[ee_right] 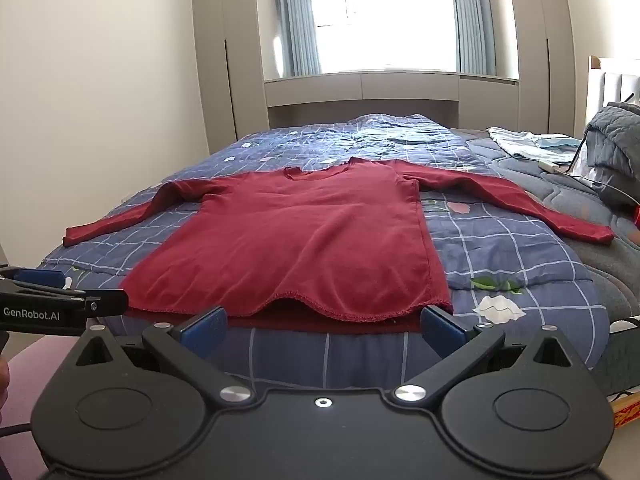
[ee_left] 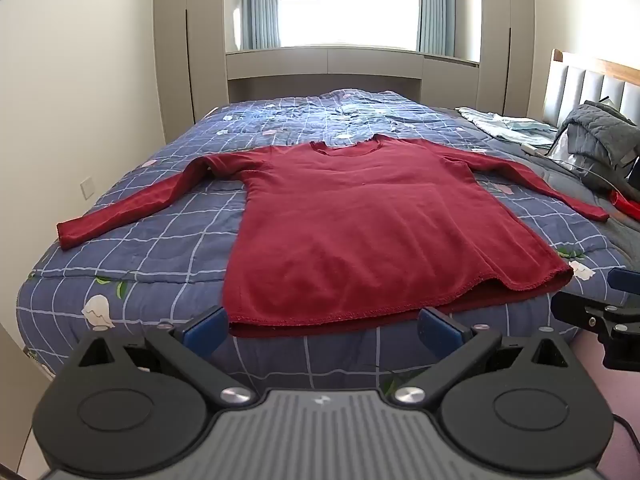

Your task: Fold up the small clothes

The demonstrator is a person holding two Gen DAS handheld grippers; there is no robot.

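Observation:
A dark red long-sleeved shirt (ee_left: 360, 224) (ee_right: 304, 248) lies flat on the bed, front up, collar at the far end, both sleeves spread out to the sides. Its hem hangs slightly over the near edge of the bed. My left gripper (ee_left: 324, 330) is open, short of the left part of the hem, nothing between its blue pads. My right gripper (ee_right: 324, 330) is also open, just before the right part of the hem, and empty. Each gripper shows at the edge of the other's view, the right gripper (ee_left: 600, 312) and the left gripper (ee_right: 60, 304).
The bed carries a blue checked quilt (ee_left: 160, 248) with flower prints. A grey padded jacket (ee_left: 600, 136), light blue cloth (ee_left: 508, 124), a white cable and a red item (ee_left: 626, 204) lie at the right near the headboard. Wall and wardrobe stand left; window behind.

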